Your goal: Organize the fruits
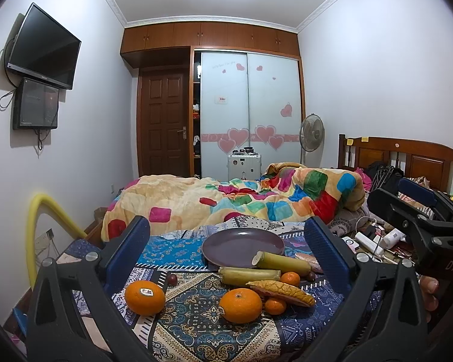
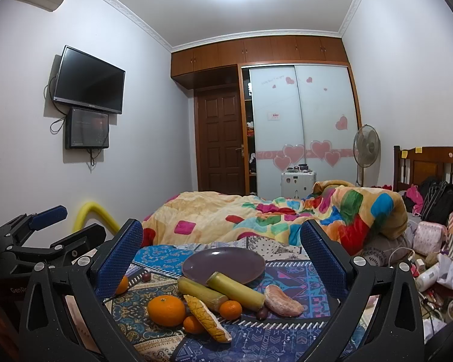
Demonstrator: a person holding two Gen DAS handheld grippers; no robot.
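Left tool [image 1: 226, 250] spread wide, nothing between its fingers, held above the near edge of the fruit. Right tool [image 2: 222, 252] also spread wide and empty, beside the left one.

Bed [image 1: 196, 331] with patterned blue cover carries everything; bright patchwork blanket [image 1: 241, 202] bunched behind.

Purple plate [image 1: 241, 242] sits flat on the cover, bare, at the far side of the fruit. Two sugarcane pieces [image 1: 282, 261] lie just in front, one resting its cut end on the plate rim, the other [image 1: 247, 274] beside it.

Yellow ridged slice [image 1: 282, 292] leans across the pile. Pink peeled fruit segment [image 2: 282, 300] at the right, near the cane.

Big orange with sticker [image 1: 145, 297] sits apart on the left; second big orange [image 1: 240, 304] at front centre. Small tangerines [image 1: 290, 279] and [image 1: 275, 306] tucked against the slice. Dark small round fruit [image 1: 172, 279] left, another [image 1: 310, 276] right.
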